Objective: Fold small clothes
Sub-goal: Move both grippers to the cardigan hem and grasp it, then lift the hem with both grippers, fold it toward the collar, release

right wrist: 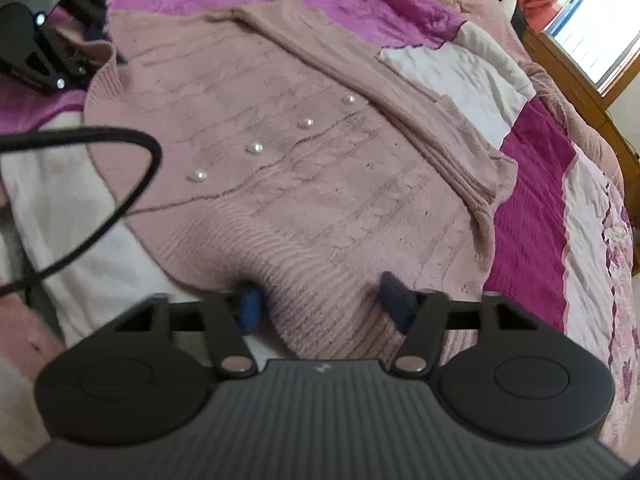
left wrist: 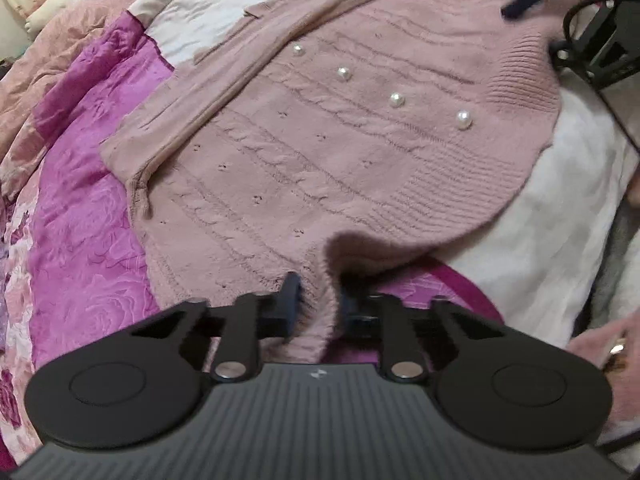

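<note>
The pink knitted cardigan (left wrist: 320,152) lies spread on the quilted bedspread (left wrist: 88,248), pearl buttons (left wrist: 397,99) upward in a diagonal row. One sleeve (left wrist: 224,80) is already laid across the body; the hem remains unfolded, so the task is judged at an early stage, with the lengthwise fold and final halving outstanding.

The left gripper (left wrist: 318,300) pinches a bunched ridge of the ribbed hem. The right gripper (right wrist: 322,300) straddles another ribbed hem section, its jaws bearing on a raised hump of knit.

Fabric: fuzzy cable knit, ribbed borders, soft and limp. The bedspread is satin-like, magenta, pink and white patchwork. A black cable (right wrist: 120,184) loops nearby.
</note>
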A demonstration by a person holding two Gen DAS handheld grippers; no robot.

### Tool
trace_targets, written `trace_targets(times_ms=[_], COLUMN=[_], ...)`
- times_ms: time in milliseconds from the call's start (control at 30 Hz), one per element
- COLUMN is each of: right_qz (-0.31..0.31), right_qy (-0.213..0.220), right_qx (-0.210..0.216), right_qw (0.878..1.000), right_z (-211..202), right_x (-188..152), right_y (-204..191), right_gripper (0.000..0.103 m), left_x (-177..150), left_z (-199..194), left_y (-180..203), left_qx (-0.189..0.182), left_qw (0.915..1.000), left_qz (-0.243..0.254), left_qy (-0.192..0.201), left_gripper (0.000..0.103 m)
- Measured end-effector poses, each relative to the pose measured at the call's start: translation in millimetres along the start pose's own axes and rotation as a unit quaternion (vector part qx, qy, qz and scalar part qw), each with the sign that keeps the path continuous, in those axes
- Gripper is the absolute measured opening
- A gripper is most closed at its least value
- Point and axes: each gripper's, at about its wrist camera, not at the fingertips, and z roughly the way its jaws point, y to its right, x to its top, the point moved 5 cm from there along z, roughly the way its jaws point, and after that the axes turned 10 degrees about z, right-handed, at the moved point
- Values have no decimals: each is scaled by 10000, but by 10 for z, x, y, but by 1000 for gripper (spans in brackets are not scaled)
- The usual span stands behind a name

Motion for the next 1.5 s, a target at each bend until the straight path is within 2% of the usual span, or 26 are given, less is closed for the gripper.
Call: trace_targets(times_ms=[67,133,267,500,600,800,1067,1300,1500], right_qz=[200,490,827,1250,1397,1623,1815,1695,1785], right_qy=[97,206,499,1105,1320,1648,2024,2327,2291], right_qx=[-114,-125,-221,-432,-584,-836,-1050,-1377,-1520], right_qw=[9997,9985,9951,9850,9796,9693,9566,9477,9447], right_z=[-9,-16,-27,-33,-16,58,170,314,629], right_x=[14,36,142,428,546,814,1239,1647,1848], right_y=[54,137,238,433,537,762,1003,1127,1250], right_gripper=[20,13,11,11,10,10,10,10,10], left_x=[8,31,139,458,588,831,1145,1427,1635], left_z=[-45,-97,-219,-384,-386,-371,-380,-293,65], left_y=[-53,-136,-275,-587,-702,-1031,-1457,-1892,-2199], left_qx=[34,56,343,1036,1268,1506,1833,2049,2120], left_qw=[9995,9971,9898,9698,9636,9480,9380,9234,9220], left_qz=[-302,-715,-1251,-1899,-2006,-2381,-2373,-2584,-2648], left_qy=[94,251,587,1123,1231,1482,1737,1966,1866], left_gripper=[12,10,9,9,9,9,9,9,9])
